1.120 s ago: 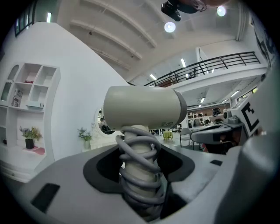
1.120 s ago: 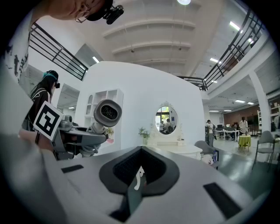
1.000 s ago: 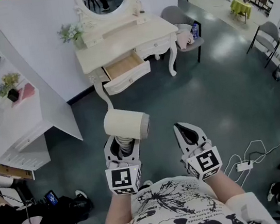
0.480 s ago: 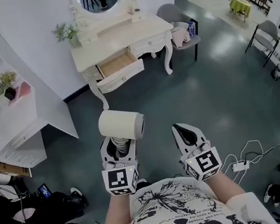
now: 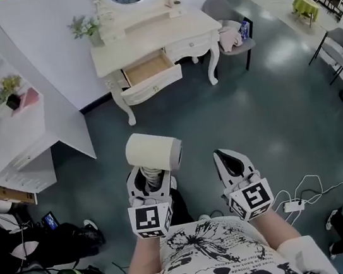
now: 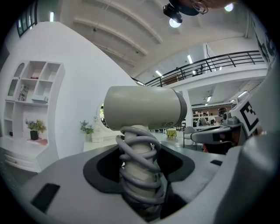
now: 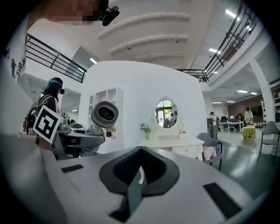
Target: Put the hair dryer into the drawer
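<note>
The cream hair dryer (image 5: 153,153) stands upright in my left gripper (image 5: 149,180), whose jaws are shut on its cord-wrapped handle (image 6: 139,168). Its barrel (image 6: 144,108) lies crosswise above the jaws. My right gripper (image 5: 228,158) is beside it on the right, shut with nothing in it. In the right gripper view the dryer (image 7: 105,114) shows at the left, nozzle end towards the camera. The white dressing table (image 5: 196,24) stands ahead across the floor, its left drawer (image 5: 149,72) pulled open and looking empty.
A white shelf unit (image 5: 27,154) stands at the left against the wall. A grey chair (image 5: 228,26) with clothes on it is right of the table. A power strip and cables (image 5: 293,204) lie at the lower right, dark bags (image 5: 42,254) at the lower left.
The view swayed left and back as the person walks over the floor. Both grippers keep their places before the body, and the dryer stays held in the left one.
</note>
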